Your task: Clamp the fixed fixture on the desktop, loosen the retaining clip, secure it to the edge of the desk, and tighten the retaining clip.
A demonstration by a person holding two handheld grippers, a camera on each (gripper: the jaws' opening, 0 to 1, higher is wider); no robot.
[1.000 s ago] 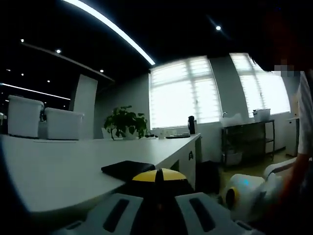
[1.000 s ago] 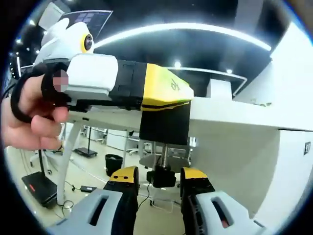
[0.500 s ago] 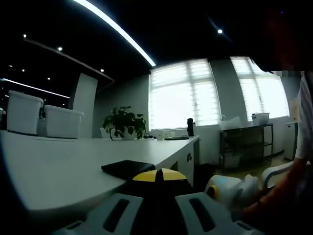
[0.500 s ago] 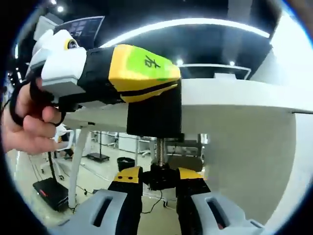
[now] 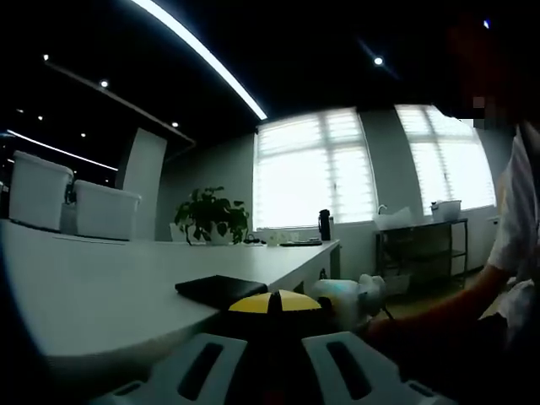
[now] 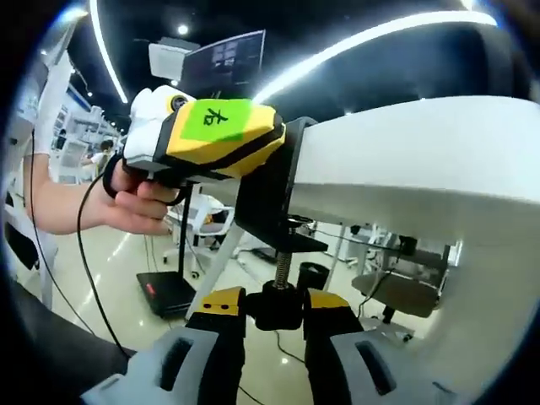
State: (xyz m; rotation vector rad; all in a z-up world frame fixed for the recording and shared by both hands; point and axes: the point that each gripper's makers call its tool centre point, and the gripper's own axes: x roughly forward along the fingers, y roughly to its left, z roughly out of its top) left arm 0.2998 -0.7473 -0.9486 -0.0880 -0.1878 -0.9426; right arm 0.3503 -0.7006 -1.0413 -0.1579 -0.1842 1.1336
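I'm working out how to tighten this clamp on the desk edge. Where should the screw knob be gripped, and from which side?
Grip the black knob at the threaded screw's lower end, coming from below the desk edge. The screw hangs beneath the clamp bracket, so the right gripper can pinch the knob's opposite sides, probably best for turning.

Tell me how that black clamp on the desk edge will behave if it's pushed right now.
The black clamp straddles the desk edge, so it probably won't slide off sideways. It looks rigid, likely metal. The right gripper grips the screw knob; whether the screw is tight can't be told, so it may still wobble.
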